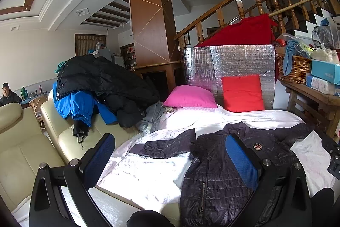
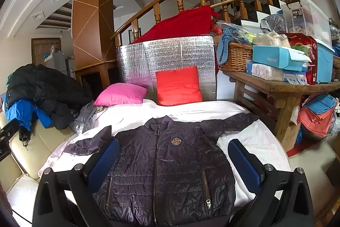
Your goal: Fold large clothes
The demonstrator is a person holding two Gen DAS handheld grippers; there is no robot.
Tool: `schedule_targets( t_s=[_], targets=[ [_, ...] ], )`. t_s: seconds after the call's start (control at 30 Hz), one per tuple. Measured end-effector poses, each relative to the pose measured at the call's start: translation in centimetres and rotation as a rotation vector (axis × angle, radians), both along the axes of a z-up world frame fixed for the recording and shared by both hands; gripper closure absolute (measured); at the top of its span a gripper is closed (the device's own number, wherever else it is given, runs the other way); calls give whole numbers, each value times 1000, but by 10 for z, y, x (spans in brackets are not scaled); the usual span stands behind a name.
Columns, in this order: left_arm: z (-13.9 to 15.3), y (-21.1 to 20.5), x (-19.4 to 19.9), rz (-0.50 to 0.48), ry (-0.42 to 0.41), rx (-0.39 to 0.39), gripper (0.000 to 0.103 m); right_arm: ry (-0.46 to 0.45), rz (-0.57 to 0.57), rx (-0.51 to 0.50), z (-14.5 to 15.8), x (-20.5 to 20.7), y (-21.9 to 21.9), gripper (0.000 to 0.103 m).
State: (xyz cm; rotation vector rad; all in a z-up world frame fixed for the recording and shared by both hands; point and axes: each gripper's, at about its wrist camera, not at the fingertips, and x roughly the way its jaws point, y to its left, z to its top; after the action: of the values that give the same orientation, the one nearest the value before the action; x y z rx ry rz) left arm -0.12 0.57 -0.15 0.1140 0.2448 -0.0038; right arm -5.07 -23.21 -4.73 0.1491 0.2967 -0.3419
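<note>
A dark navy quilted jacket (image 2: 170, 167) with a crest badge lies flat, front up and zipped, on the white bed sheet (image 2: 255, 137), both sleeves spread out to the sides. In the left wrist view the same jacket (image 1: 214, 176) fills the lower right, its left sleeve reaching toward the middle. My left gripper (image 1: 170, 156) hovers open above the sheet and the jacket's left side, holding nothing. My right gripper (image 2: 172, 163) is open over the jacket's body, its blue pads wide apart on either side of the chest.
A heap of black and blue coats (image 1: 102, 86) sits on the cream sofa (image 1: 27, 148) at the left. A pink pillow (image 2: 121, 94) and a red cushion (image 2: 178, 86) lean on a silver foil panel (image 2: 170, 56). A cluttered wooden table (image 2: 282, 86) stands at the right. A person (image 1: 8, 95) sits far left.
</note>
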Motion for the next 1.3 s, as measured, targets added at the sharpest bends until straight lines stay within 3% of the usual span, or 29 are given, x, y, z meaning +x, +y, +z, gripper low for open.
schedule_targets(
  t_s=[0.67, 1.3],
  targets=[
    [-9, -6, 1, -13, 33, 16, 0, 73, -3, -15, -12, 14, 4, 0],
    [-10, -6, 2, -14, 40, 16, 0, 83, 3, -20, -13, 16, 6, 0]
  ],
)
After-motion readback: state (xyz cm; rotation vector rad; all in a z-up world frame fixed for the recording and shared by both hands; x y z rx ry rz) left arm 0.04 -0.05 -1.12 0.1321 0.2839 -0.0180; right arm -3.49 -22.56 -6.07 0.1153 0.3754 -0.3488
